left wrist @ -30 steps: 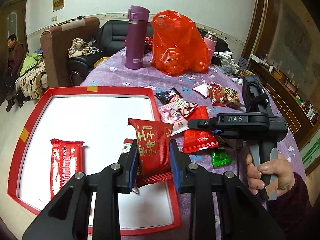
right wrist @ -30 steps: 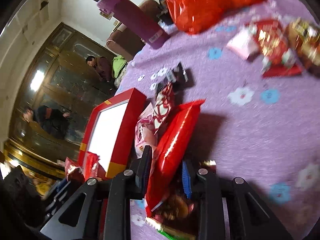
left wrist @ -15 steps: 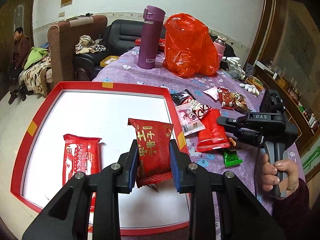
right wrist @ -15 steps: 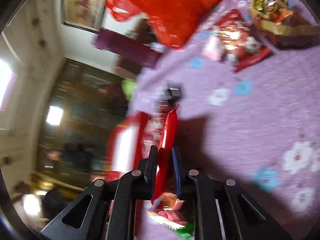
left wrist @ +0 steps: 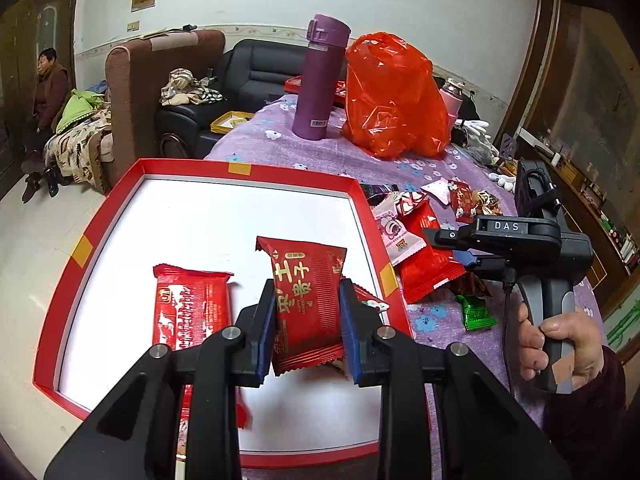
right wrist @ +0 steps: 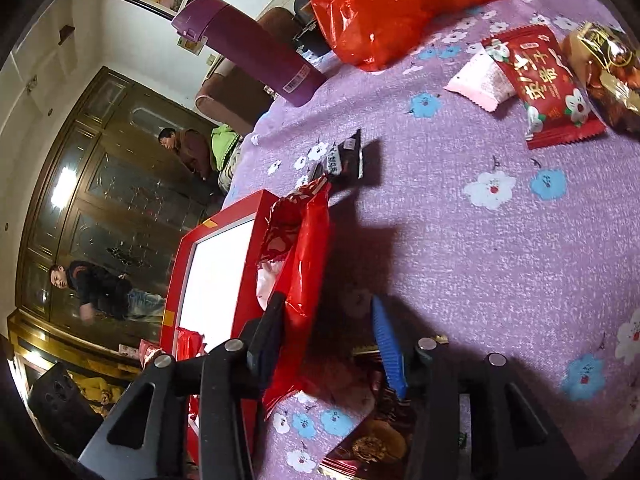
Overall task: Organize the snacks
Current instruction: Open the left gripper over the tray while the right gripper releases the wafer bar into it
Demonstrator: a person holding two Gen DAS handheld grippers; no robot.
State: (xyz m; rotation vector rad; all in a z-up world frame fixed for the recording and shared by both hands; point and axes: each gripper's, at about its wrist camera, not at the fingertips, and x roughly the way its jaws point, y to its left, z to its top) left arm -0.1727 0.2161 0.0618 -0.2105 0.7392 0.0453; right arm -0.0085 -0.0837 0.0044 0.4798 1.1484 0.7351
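My left gripper (left wrist: 307, 320) is shut on a red snack packet (left wrist: 308, 280) with gold characters and holds it upright over the red tray (left wrist: 240, 168). A second red packet (left wrist: 192, 308) lies flat on the tray's white floor. My right gripper (right wrist: 330, 336) hovers over the purple cloth just right of the tray, and its jaws are opening. A long red packet (right wrist: 300, 256) stands between them and leans on the left finger, with a clear gap to the blue right pad (right wrist: 388, 344). In the left wrist view a hand holds that right gripper (left wrist: 456, 246) above the long red packet (left wrist: 428, 264).
Loose snacks lie on the flowered cloth: a black packet (right wrist: 344, 158), a pink one (right wrist: 480, 78), a red one (right wrist: 548, 84), a gold one (right wrist: 604, 68) and a green candy (left wrist: 476, 312). A purple flask (left wrist: 320, 80) and an orange-red bag (left wrist: 392, 96) stand behind. People sit beyond the table.
The left gripper has carried its packet further left over the tray. The right gripper's jaws closed on the long red packet half a second ago and have now parted.
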